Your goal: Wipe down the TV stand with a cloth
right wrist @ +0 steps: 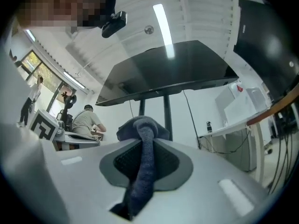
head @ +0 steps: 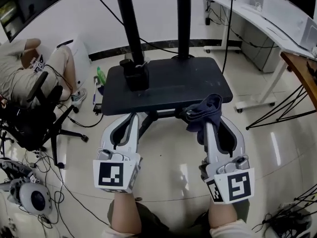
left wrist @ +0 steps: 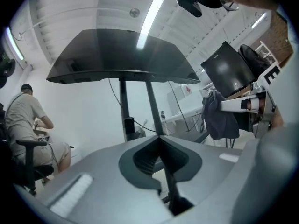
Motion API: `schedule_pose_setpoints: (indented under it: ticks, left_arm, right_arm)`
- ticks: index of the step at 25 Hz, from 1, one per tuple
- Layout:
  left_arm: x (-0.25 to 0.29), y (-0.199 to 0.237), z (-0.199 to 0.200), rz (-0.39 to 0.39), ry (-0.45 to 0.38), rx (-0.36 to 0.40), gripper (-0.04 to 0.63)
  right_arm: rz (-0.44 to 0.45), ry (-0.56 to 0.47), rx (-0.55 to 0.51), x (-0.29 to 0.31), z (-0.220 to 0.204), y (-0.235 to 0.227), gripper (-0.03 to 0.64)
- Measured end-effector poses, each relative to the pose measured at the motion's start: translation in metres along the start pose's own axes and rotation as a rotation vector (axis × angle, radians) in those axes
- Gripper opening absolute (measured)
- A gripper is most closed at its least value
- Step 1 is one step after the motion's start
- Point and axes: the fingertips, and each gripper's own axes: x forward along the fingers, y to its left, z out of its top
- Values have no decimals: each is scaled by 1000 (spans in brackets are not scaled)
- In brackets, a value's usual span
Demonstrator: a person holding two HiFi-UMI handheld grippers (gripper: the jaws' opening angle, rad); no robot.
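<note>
So, right gripper (head: 207,125): clamping down on the cloth (head: 204,110), jaws pinching a rolled strand of it (the rest is bunching up past the tips and trailing down between the jaws).
Cloth colour and spot: dark blue-grey, hanging right at the front edge of the TV stand (head: 183,86); I'm not managing to tell whether it's touching the top.
Left gripper (head: 131,117): sitting with its jaws closed tip to tip, nothing between them, pointing at the stand's front edge on the left side.
Stand itself: black flat top lying just ahead of both grippers, with two dark poles (head: 130,19) going up from the back.
Black box (head: 136,76): standing on the top at the foot of the left pole.
Seated person (head: 20,68): sitting in an office chair (head: 34,118) off to the left, well apart from the stand.
White desk (head: 267,21): running along the upper right.
Cables (head: 59,192): lying around on the glossy floor (head: 173,172) at the left.
</note>
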Motion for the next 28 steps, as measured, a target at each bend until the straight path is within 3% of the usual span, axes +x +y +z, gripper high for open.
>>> schedule_pose_setpoints:
  ticks: [2, 10, 12, 14, 18, 20, 24, 28]
  left_arm:
    - [-8, 21, 1, 64, -95, 14, 101]
    - [-42, 87, -32, 232, -66, 32, 101]
    - [-39, 92, -42, 225, -60, 20, 101]
    - [-31, 91, -50, 200, -52, 12, 101]
    - [-13, 84, -69, 155, -40, -7, 101]
    - [-6, 82, -78, 141, -27, -9, 101]
    - [-1, 86, -86, 109, -27, 28, 101]
    - [-8, 107, -102, 141, -12, 16, 101]
  right_arm:
    - [43, -17, 40, 5, -10, 10, 58]
    - [128, -40, 88, 28, -55, 46, 58]
    - [110, -39, 94, 32, -73, 54, 58]
    - [75, -13, 104, 40, -119, 59, 58]
    - [74, 222, -21, 69, -298, 74, 58]
    - [57, 254, -29, 108, -367, 71, 58]
    - [60, 217, -71, 194, -409, 58, 58]
    - [81, 203, -73, 229, -391, 58, 58]
